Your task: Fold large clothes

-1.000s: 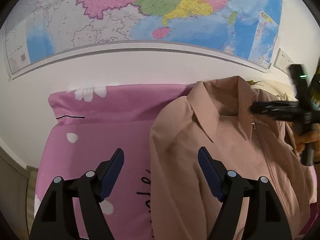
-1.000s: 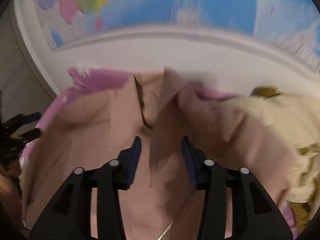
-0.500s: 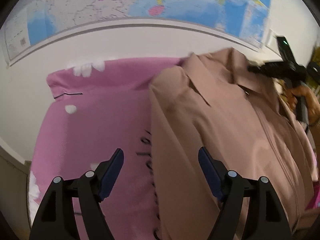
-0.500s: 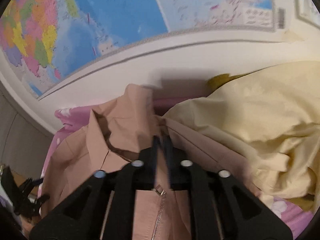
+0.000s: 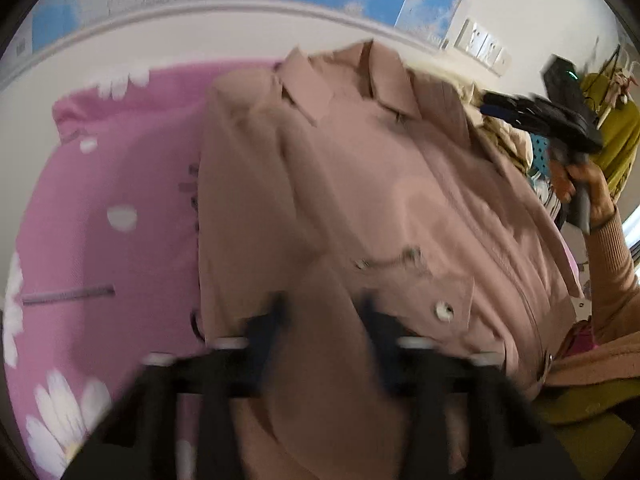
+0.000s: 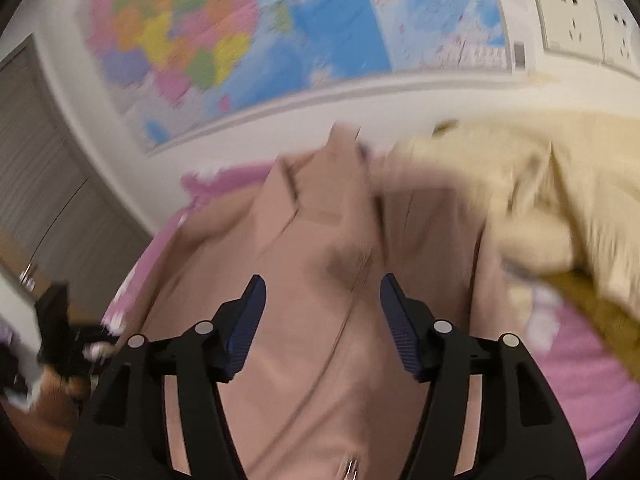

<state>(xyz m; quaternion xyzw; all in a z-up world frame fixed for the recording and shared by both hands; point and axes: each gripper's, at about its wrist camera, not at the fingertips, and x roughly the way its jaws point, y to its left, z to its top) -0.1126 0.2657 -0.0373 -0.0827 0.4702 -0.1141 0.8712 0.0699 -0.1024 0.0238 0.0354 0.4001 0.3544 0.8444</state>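
Dusty-pink jacket point(image 5: 360, 208) lies spread front-up on a pink sheet point(image 5: 100, 208) printed with white daisies, its collar toward the wall and its zip running down the middle. A cuff with a pale button rests across the chest.

Left gripper point(image 5: 324, 320) is low over the jacket's lower half; its fingers are blurred, with a gap between them and cloth showing in that gap, but I cannot tell whether they pinch anything.

Right gripper point(image 6: 320, 320) hovers above the jacket's front near the collar, jaws spread wide and nothing held. From the left view it shows off to the side by the jacket's shoulder, gripped in the person's hand point(image 5: 580, 184).

Beside the jacket, on the side away from the left gripper, a cream garment point(image 6: 540, 200) lies crumpled and touches its sleeve. A coloured map point(image 6: 260, 40) hangs on the white wall behind, with wall sockets point(image 6: 572, 20) next to it.
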